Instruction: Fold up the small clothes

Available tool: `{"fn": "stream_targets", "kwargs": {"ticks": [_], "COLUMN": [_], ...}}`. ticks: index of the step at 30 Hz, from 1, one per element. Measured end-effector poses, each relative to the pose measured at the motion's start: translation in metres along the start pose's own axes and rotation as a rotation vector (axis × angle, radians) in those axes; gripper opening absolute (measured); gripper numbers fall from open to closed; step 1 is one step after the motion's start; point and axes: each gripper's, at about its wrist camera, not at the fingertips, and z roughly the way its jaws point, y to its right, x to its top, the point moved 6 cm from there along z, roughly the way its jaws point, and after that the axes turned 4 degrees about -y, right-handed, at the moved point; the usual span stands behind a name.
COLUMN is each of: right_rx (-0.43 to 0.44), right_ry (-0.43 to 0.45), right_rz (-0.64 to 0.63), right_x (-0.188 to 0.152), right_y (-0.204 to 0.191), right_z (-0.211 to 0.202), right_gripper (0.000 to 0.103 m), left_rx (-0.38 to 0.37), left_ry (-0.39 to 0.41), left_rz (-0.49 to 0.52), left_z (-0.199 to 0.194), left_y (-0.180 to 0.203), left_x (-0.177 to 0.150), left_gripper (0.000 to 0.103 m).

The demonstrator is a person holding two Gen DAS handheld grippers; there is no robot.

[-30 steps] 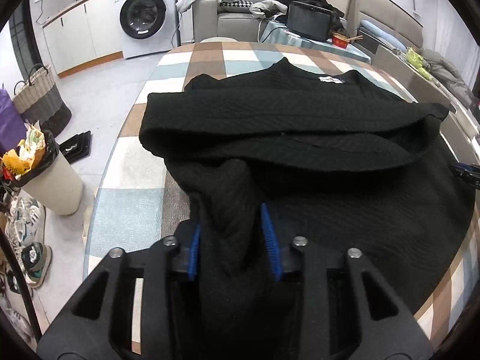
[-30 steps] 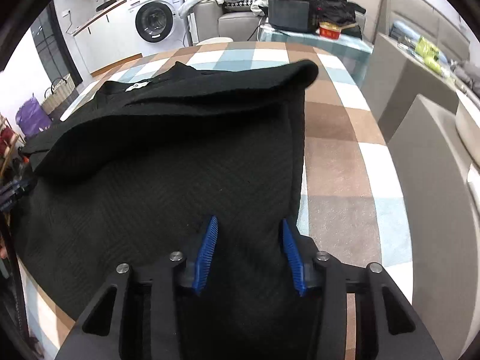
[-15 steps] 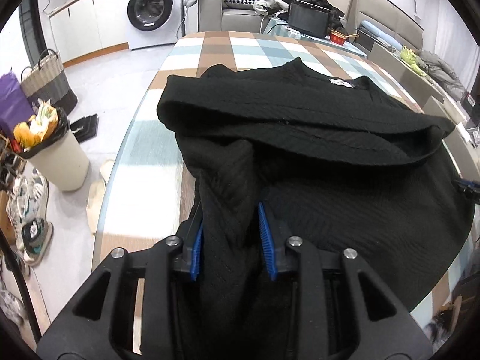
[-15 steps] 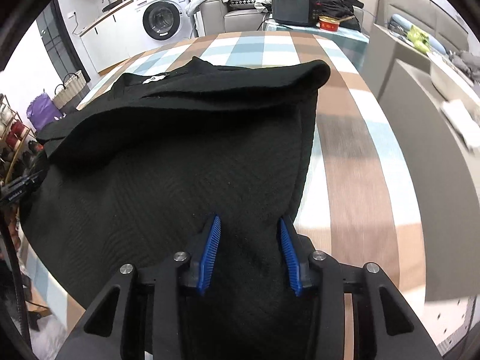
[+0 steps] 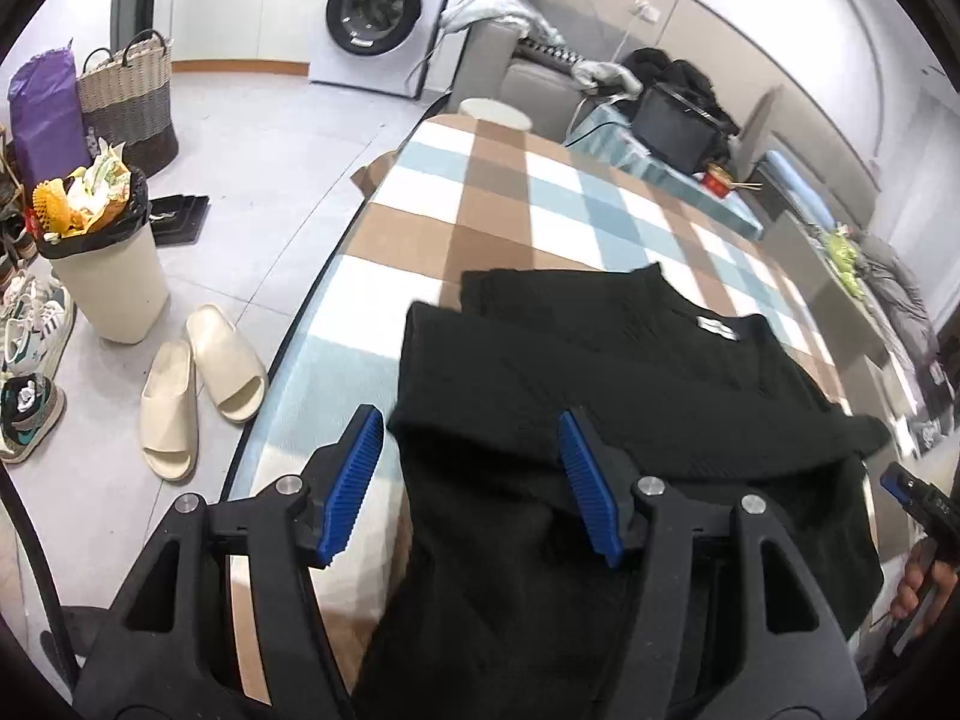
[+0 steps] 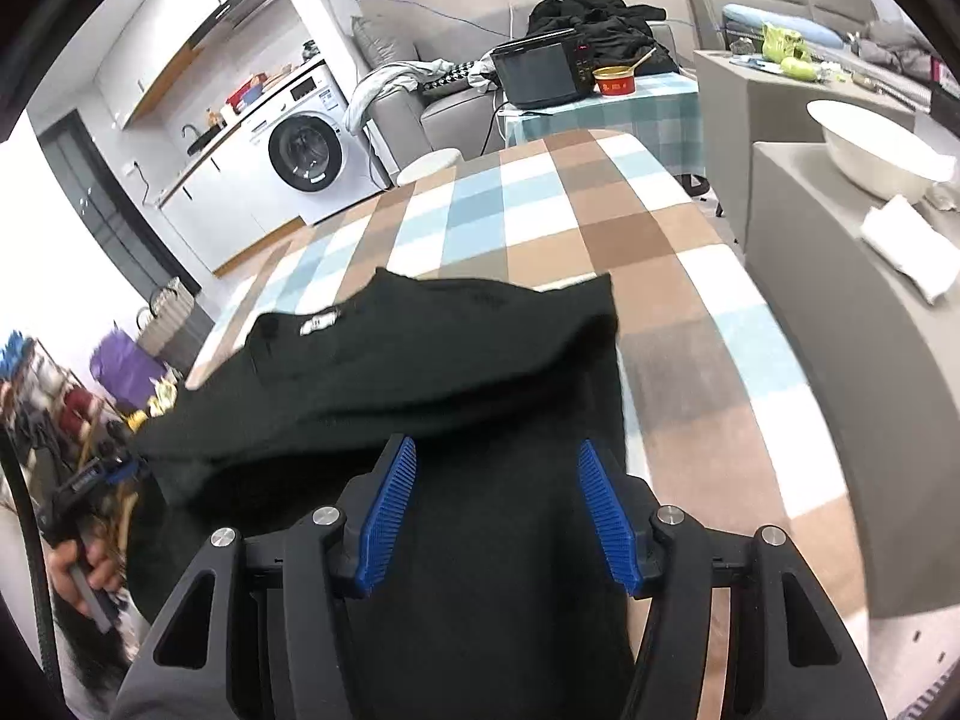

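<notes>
The black sweater (image 5: 600,396) lies folded on the checked tabletop (image 5: 540,204). The left gripper (image 5: 471,480) and right gripper (image 6: 498,510) have just been opening; the cloth lies between their jaws, unpressed.

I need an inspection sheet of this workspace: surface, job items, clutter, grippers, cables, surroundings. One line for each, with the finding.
Surface: table with checked cloth, far half bare.
Job's things: black knit garment lies on the near part, partly folded, white neck label facing up; its near edge hangs over the table edge.
Clutter: nothing seen on the table besides the garment.
Grippers: left gripper and right gripper have just been opening; fabric runs between the blue pads, which do not press it.
Cables: a cord hangs below the black appliance behind the table.
Surroundings: washing machine, full bin, slippers on the floor, sofa with clothes.
</notes>
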Motion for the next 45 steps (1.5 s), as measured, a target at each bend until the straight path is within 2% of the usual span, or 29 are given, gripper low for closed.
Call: {"fn": "stream_targets", "kwargs": {"ticks": [2,4,6,8,10,11,12,13,16,19,20,22,23,24,26,27,30,33,37,39,45], "right_rx": [0.046,0.077,0.073,0.115,0.155,0.141,0.115,0.097,0.151,0.118,0.078,-0.031,-0.056,-0.060,-0.076,-0.084,-0.099,-0.132,-0.169,-0.129,0.097], "right_ry": [-0.011,-0.012,0.009,0.010,0.013,0.025,0.032,0.030,0.052,0.088,0.111,0.132,0.123,0.117,0.110,0.108,0.085,0.063,0.014,-0.007,-0.042], "right_rz": [0.038,0.073,0.110,0.152,0.222,0.246,0.249,0.239,0.264,0.287,0.291,0.255,0.235,0.217,0.197,0.186,0.153,0.070,-0.035,-0.031,0.067], "right_x": [0.004,0.008,0.012,0.015,0.023,0.028,0.032,0.037,0.059,0.088,0.094,0.104,0.104,0.103,0.098,0.094,0.085,0.077,0.067,0.064,0.067], "right_y": [-0.001,0.000,0.003,0.006,0.011,0.015,0.017,0.017,0.016,0.024,0.029,0.036,0.039,0.041,0.046,0.048,0.052,0.048,0.039,0.035,0.012], "right_z": [0.007,0.013,0.015,0.015,0.021,0.024,0.028,0.033,0.044,0.052,0.053,0.052,0.050,0.047,0.042,0.039,0.035,0.034,0.040,0.041,0.041], "right_gripper": [0.058,0.058,0.058,0.058,0.057,0.036,0.012,0.005,0.004,0.007,0.010,0.018,0.019,0.020,0.035,0.041,0.043,0.047,0.047,0.047,0.048], "left_rx": [0.016,0.005,0.011,0.000,-0.021,-0.023,-0.029,-0.034,-0.054,-0.058,-0.047,-0.051,-0.059,-0.047,-0.012,-0.015,-0.012,-0.007,0.015,0.017,0.015], "left_ry": [-0.004,-0.001,-0.001,0.010,0.021,0.029,0.040,0.046,0.085,0.118,0.117,0.103,0.094,0.099,0.135,0.143,0.127,0.096,0.075,0.065,0.041], "left_rz": [-0.010,-0.009,0.002,0.006,0.001,0.001,0.003,0.004,-0.002,-0.014,-0.023,-0.053,-0.068,-0.079,-0.091,-0.089,-0.083,-0.071,-0.025,-0.001,0.023], "left_z": [0.008,0.014,0.019,0.024,0.025,0.025,0.024,0.022,0.016,0.015,0.016,0.020,0.022,0.022,0.019,0.018,0.022,0.029,0.037,0.041,0.051], "left_y": [-0.001,0.001,0.004,0.007,0.010,0.011,0.013,0.014,0.019,0.021,0.020,0.017,0.015,0.011,0.003,0.001,-0.006,-0.007,0.000,0.005,0.018], "left_x": [0.007,0.012,0.014,0.018,0.024,0.026,0.031,0.034,0.052,0.074,0.079,0.085,0.087,0.087,0.087,0.086,0.080,0.073,0.064,0.061,0.061], "left_gripper": [0.058,0.048,0.018,0.007,0.006,0.006,0.006,0.006,0.006,0.006,0.006,0.015,0.028,0.049,0.070,0.071,0.071,0.071,0.071,0.071,0.071]}}
